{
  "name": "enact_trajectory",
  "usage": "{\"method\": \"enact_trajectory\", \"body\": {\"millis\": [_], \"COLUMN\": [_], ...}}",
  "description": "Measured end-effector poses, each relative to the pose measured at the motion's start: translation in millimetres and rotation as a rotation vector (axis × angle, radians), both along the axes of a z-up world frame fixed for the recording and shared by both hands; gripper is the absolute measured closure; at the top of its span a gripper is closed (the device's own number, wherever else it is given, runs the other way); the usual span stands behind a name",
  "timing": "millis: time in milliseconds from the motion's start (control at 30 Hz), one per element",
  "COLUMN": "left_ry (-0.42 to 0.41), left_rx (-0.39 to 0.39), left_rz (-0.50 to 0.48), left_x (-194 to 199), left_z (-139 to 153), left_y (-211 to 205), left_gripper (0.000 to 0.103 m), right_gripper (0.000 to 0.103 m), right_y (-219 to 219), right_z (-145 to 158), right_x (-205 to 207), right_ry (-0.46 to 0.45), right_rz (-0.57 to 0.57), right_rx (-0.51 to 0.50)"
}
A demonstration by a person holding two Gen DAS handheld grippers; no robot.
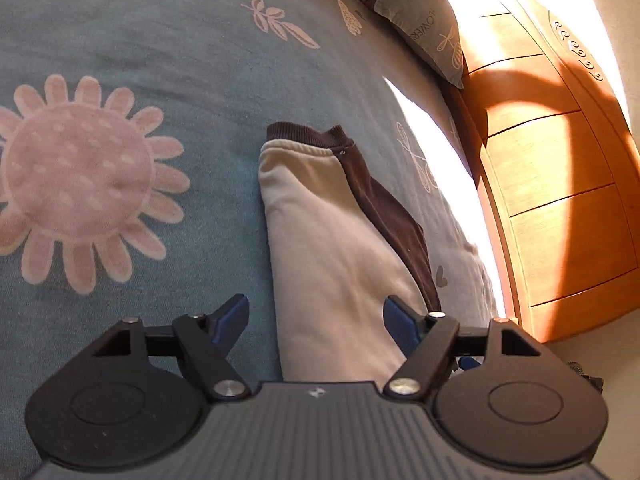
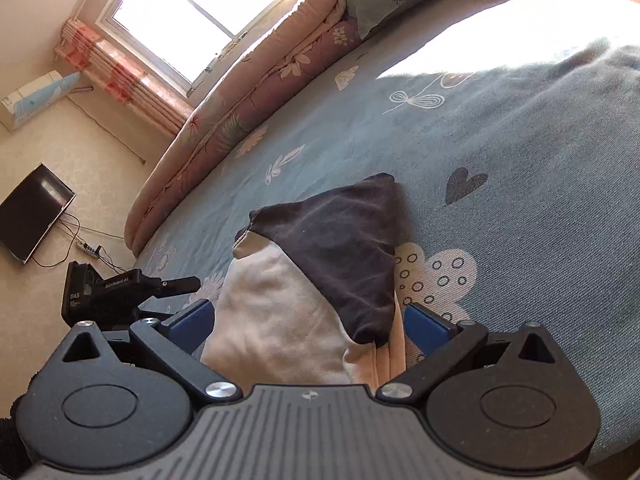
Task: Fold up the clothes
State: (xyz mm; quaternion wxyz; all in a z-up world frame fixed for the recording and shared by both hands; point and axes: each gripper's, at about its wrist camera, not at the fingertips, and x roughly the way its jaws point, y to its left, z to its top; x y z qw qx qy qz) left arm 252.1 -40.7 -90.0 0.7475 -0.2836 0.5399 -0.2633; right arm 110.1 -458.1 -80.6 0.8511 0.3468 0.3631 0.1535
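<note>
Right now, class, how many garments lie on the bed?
1: a cream and brown garment, folded into a long strip on the blue bedspread, straight ahead of both grippers, its brown collar farthest from the left one. More may lie out of view.

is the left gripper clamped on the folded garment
No, the left gripper has its blue pads spread wide apart, with the cream and brown garment lying loose between them on the bedspread.
</note>
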Motion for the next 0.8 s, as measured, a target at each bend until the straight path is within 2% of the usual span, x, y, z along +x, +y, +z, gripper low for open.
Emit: {"method": "enact_trajectory", "body": {"millis": [133,233,433,567,633,733,800], "left_ry": [0.070,0.106,0.120,0.103,0.093,0.068,0.091], "left_rx": [-0.079,-0.099,-0.173,-0.159,-0.153,-0.135,-0.146], "left_rz": [-0.017,-0.019,-0.026,-0.046,-0.053,-0.076,-0.074], "left_x": [-11.3,-8.3,18.2,36.1,40.7,34.9,28.1], "left_z": [-15.9,-28.6,-46.4,-49.1,-47.5,-45.0,-47.0], "left_y": [-1.8,-9.4,-24.3,-44.3,-51.9,-54.4,-49.5], "left_gripper": [0.029,0.029,0.026,0.025,0.020,0.018,0.018], "right_gripper": [0.000,0.000,0.000,0.000,0.000,0.000,0.000], "right_y": [-13.8,-17.0,-8.7,2.8,9.0,13.9,12.7], "right_z": [-24.1,-41.4,-45.4,-47.1,-48.1,-47.7,-47.9], "right_x": [29.3,50.1,84.7,113.8,126.1,129.2,119.6], "right_ry": [0.108,0.190,0.219,0.227,0.229,0.228,0.231], "right_rz": [0.023,0.050,0.101,0.121,0.119,0.138,0.160], "right_rx": [0.115,0.174,0.217,0.213,0.209,0.190,0.193]}}
